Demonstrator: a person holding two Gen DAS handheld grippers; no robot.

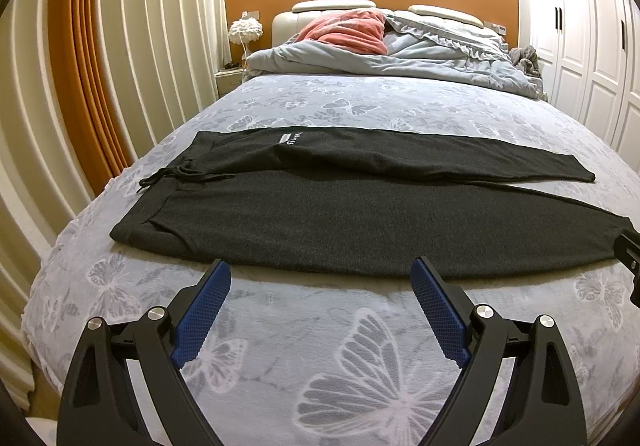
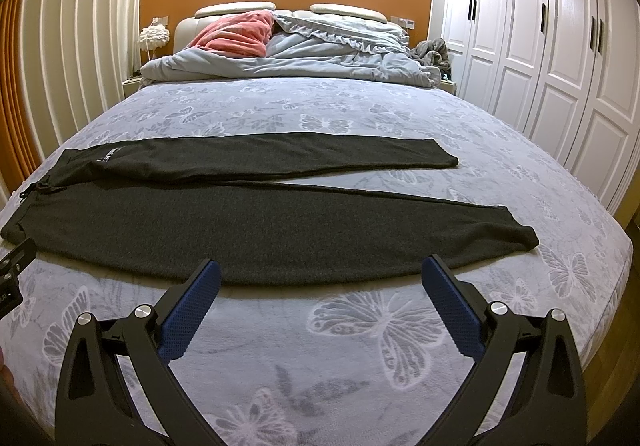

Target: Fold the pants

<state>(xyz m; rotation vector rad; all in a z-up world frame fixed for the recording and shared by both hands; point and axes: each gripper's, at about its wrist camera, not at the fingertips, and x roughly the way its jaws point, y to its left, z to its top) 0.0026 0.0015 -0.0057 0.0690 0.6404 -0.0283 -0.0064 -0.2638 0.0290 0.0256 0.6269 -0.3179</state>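
The dark pants (image 1: 340, 222) lie flat across the bed (image 1: 360, 346), waistband leftward (the small white logo is unreadable). Left gripper (image 1: 322, 270) and right gripper (image 2: 322, 266) hover before the near leg's edge, jaws spread wide, empty-handed, with bare butterfly sheet beneath.

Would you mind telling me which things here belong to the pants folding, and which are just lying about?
For the job:
pants, spread flat on the bed
left gripper, open
right gripper, open

Lying about:
rumpled duvet
pink blanket
lamp
grey clothing
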